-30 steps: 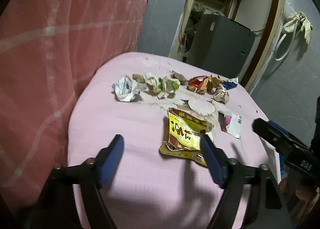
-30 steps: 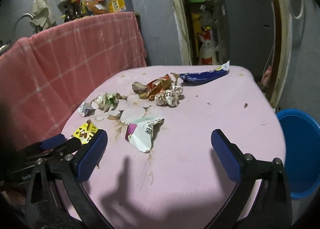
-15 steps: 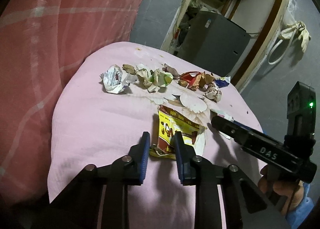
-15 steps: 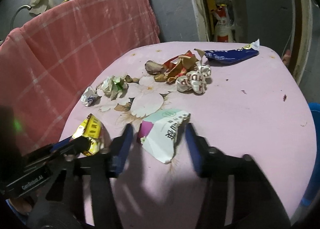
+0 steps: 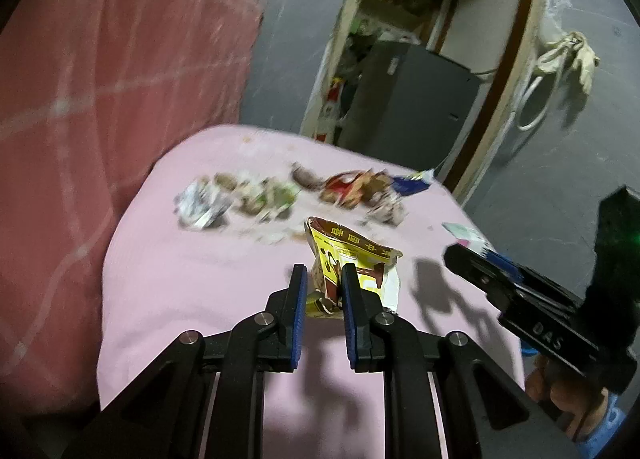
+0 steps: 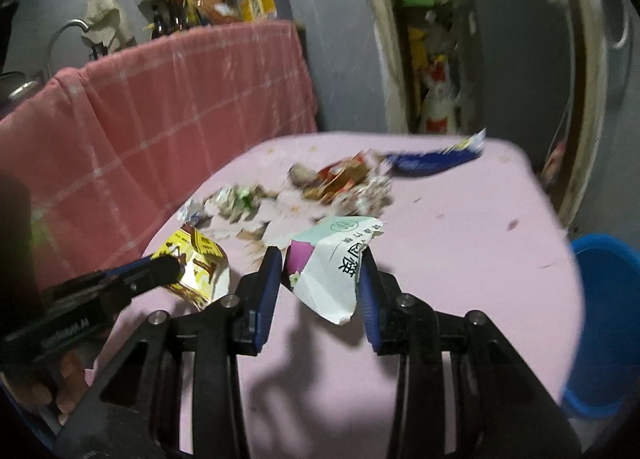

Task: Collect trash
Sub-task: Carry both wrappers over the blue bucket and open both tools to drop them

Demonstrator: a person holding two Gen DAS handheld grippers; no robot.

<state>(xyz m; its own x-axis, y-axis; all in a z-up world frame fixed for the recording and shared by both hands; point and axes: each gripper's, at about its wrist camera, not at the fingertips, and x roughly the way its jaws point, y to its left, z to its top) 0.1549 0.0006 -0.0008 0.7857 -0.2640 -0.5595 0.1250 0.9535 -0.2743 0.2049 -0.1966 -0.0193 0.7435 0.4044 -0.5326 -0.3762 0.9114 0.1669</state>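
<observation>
Left wrist view, left to right: pink checked cloth fills the left side, draped down beside the pink table. Blurred row of crumpled wrappers across the table's far part, red-brown scraps to their right, blue wrapper at the far right edge. Lower centre — left gripper, jaws closing, pads pinching the lower end of the yellow snack bag; the bag stands up between the pads, top end torn open. Right of it, the right gripper comes in from the lower right with a white packet's edge showing at its tip; a hand is under its body.

Right wrist view, left to right: the same cloth at left, bottles on the ledge above it, upper left. Lower left, the left gripper clamps the yellow snack bag. Centre bottom — right gripper holds the torn white packet between both pads, its corner hanging below them, clear of the table. Loose trash pile behind, blue wrapper upper right of it. Blue bucket at the right edge, beside the table.
</observation>
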